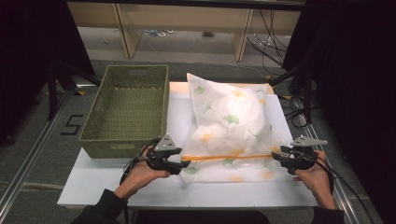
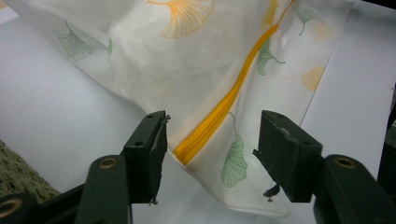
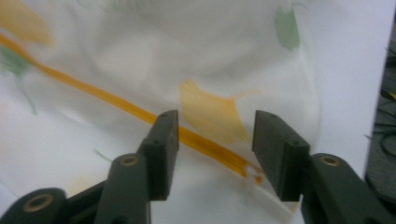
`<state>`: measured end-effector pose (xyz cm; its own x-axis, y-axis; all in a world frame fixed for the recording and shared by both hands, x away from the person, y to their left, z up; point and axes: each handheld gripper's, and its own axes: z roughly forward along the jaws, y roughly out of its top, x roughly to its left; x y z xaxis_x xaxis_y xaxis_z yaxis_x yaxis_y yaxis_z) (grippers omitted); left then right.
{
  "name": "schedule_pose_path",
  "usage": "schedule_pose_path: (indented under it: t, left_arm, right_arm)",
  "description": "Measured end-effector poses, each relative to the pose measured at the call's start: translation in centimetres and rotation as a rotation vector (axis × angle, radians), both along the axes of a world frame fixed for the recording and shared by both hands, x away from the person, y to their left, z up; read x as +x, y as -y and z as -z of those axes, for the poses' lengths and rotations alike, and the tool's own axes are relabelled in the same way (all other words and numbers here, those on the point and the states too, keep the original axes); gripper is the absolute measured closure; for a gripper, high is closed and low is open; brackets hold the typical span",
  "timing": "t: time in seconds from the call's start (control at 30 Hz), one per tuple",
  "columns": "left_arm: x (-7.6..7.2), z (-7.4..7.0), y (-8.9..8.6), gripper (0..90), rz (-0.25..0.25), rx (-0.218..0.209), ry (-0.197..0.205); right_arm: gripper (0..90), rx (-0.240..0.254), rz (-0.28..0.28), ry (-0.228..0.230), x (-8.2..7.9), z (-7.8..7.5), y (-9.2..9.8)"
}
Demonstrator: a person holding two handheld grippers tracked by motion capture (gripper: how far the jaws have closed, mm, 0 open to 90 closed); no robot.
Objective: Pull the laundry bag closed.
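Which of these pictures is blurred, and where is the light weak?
Right gripper view: the leaf-print bag and its orange zipper are smeared. Left gripper view: the zipper is sharp. High view: the white table is bright, but the floor and both side edges are dark.

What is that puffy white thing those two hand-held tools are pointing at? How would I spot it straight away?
Find the white table. On its left stands a green woven basket, and right beside it lies the pillow-like bag. It is soft white fabric printed with green and orange leaves, and an orange zipper runs across its near end.
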<state>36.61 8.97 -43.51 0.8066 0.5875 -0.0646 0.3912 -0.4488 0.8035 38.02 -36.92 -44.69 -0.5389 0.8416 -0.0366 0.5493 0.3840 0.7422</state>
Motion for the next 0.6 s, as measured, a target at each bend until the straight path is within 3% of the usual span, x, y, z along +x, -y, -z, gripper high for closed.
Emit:
schedule_pose_path:
  t: [0.13, 0.2, 0.23, 0.27, 0.3, 0.47, 0.53, 0.6]
  left_arm:
    - [-0.2, -0.2, -0.1, 37.1, -0.023, -0.001, 0.004]
    - [-0.3, -0.2, -0.2, 35.4, -0.025, -0.008, 0.002]
    - [-0.3, -0.2, -0.2, 34.9, -0.024, -0.009, 0.001]
    - [-0.4, -0.2, -0.3, 34.7, -0.022, -0.010, 0.006]
    - [-0.4, -0.1, -0.2, 34.1, -0.031, -0.021, 0.002]
    - [-0.5, -0.2, -0.4, 31.4, -0.031, -0.019, -0.006]
    - [-0.5, -0.1, -0.5, 30.5, -0.042, -0.020, -0.003]
    - [-0.5, -0.1, -0.6, 29.5, -0.049, -0.025, -0.008]
  right_arm:
    - [42.9, 0.011, -0.017, 0.024, -0.1, -0.5, -1.1]
    - [41.4, 0.045, -0.019, 0.017, -0.3, -0.6, -1.7]
    - [41.1, 0.033, -0.033, 0.043, -0.2, -0.7, -1.8]
    - [40.5, 0.058, -0.022, 0.030, -0.4, -0.8, -2.1]
    - [39.7, 0.057, -0.038, 0.053, -0.3, -0.9, -2.1]
    - [37.6, 0.086, -0.042, 0.040, -0.5, -1.2, -2.9]
    - [36.6, 0.072, -0.068, 0.056, -0.4, -1.2, -2.9]
    - [35.2, 0.081, -0.055, 0.058, -0.5, -1.2, -3.2]
